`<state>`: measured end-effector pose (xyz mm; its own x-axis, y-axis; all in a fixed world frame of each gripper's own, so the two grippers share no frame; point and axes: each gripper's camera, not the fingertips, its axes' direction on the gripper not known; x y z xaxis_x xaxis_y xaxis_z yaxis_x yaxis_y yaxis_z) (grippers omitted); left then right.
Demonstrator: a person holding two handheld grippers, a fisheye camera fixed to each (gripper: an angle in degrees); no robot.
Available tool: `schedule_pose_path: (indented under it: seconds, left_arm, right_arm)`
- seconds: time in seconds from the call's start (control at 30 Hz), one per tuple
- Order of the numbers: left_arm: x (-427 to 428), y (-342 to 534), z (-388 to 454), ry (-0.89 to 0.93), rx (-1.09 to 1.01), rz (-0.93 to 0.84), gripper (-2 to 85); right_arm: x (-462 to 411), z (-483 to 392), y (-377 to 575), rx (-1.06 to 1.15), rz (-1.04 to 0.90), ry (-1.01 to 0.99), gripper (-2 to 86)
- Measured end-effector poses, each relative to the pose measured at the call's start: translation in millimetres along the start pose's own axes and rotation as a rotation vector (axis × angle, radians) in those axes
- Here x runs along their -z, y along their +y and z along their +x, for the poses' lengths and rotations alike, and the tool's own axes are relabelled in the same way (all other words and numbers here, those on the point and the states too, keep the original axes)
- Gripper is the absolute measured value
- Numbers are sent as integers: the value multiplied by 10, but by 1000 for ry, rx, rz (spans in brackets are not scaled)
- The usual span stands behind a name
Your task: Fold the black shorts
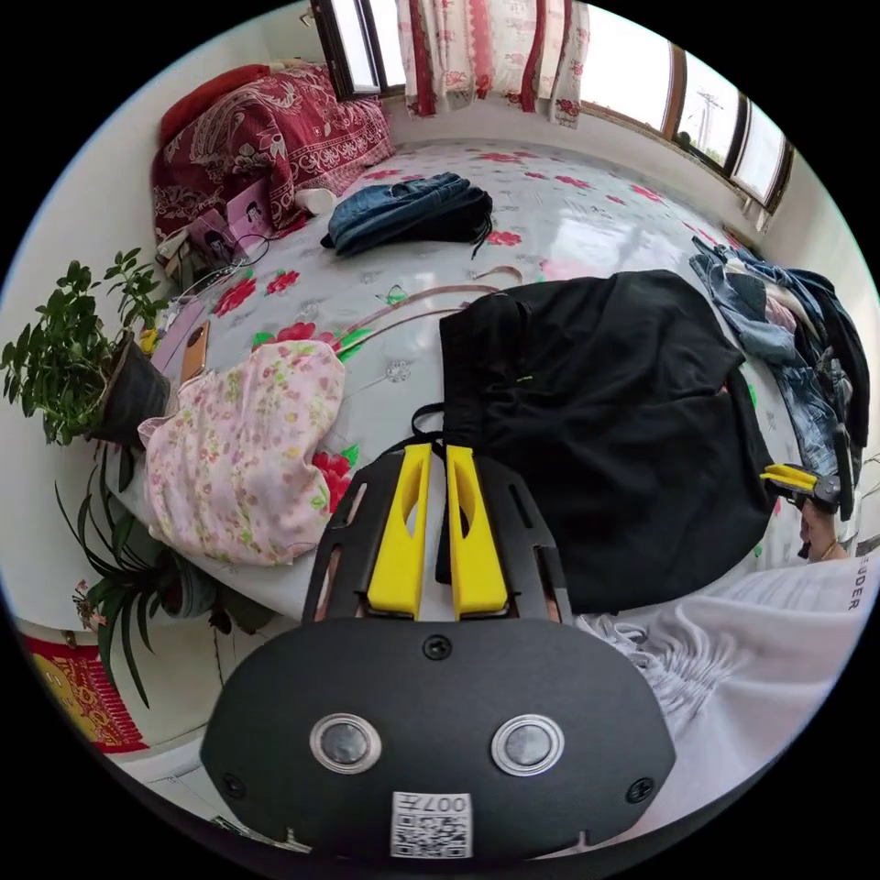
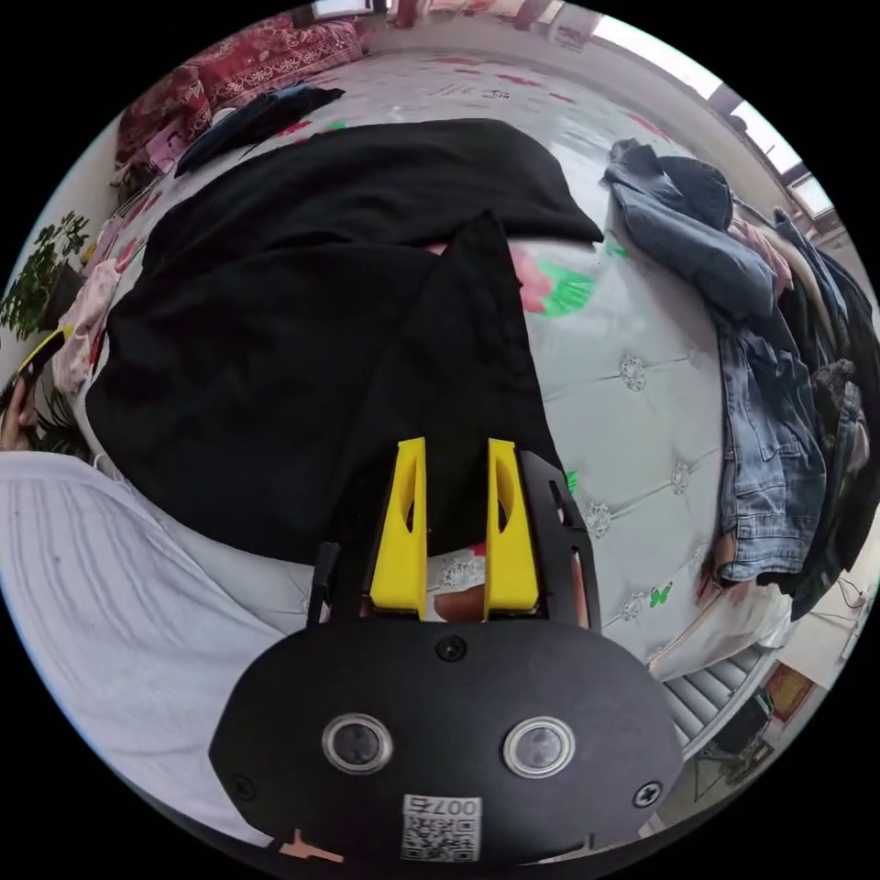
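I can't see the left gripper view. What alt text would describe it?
Black shorts lie spread on a floral bed, with the left gripper at their waistband corner. A pink floral garment lies beside them, folded jeans farther back.

1. Bed (image 1: 587, 206) w/ pale floral sheet took up most of the rm.
2. Windows (image 1: 706, 101) ran along the far wall, bright daylight; red-patterned curtain (image 1: 486, 50) hung there.
3. Potted plant (image 1: 82, 367) stood at bed's edge by a white wall.
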<state>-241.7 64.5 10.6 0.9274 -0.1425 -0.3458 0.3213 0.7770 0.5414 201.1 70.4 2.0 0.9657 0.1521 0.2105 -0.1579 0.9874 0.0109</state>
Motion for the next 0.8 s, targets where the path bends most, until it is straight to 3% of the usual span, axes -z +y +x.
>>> schedule_pose_path:
  seconds: [0.2, 0.3, 0.4, 0.57, 0.8]
  left_arm:
    - [-384, -737, 55, -8, -37, -16, 50]
    - [-624, -1041, 114, 2, -49, -33, 53]
    - [-774, -1357, 164, 31, -73, -32, 63]
    - [-1020, -1865, 436, 98, -191, -43, 88]
    - [-1528, -2074, 975, 39, -371, -190, 30]
  right_arm:
    - [-29, 569, 460, -215, -113, -122, 36]
    - [13, 807, 699, -307, -201, -92, 16]
    - [394, 928, 637, -325, -61, -53, 12]
    - [847, 964, -568, -174, 232, -131, 42]
    - [561, 697, -2629, 34, 195, -188, 74]
